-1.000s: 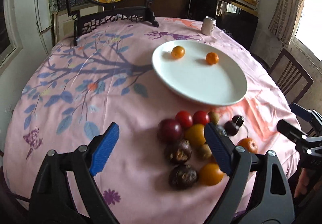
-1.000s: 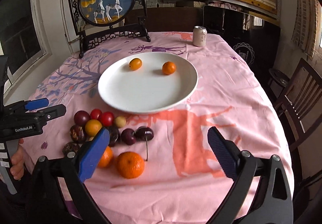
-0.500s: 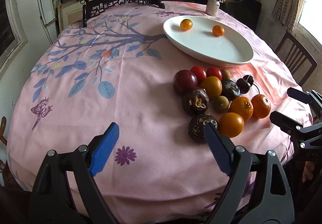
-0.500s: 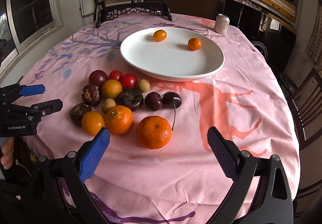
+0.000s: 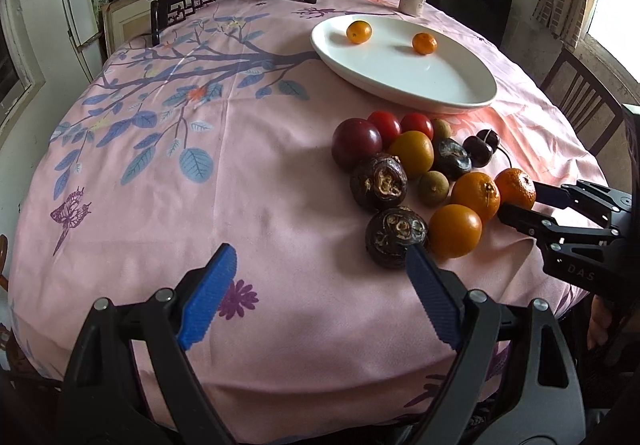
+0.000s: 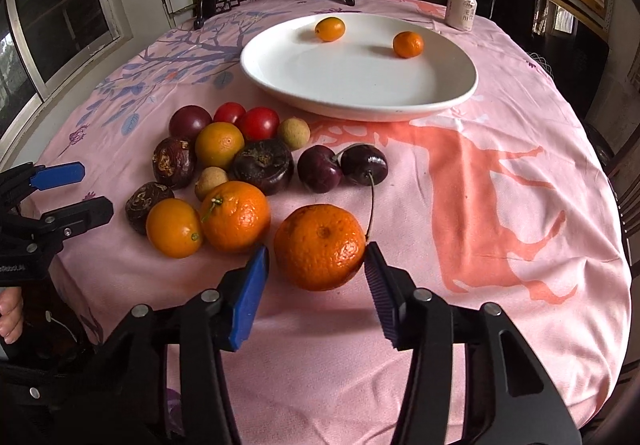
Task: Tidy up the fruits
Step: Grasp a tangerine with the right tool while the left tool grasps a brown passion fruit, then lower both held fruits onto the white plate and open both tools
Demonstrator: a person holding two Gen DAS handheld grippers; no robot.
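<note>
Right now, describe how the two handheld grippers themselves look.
Both are black plastic clamp frames with silver rivets. The left gripper has blue ribbed pads on both fingers; its body reads "GenRobot.AI". The right gripper has one blue pad, one darker purplish; its side reads "DAS". Bare fingers grip each handle.

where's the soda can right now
The soda can stands upright at the table's far right edge in the right wrist view, just beyond the white plate.
</note>
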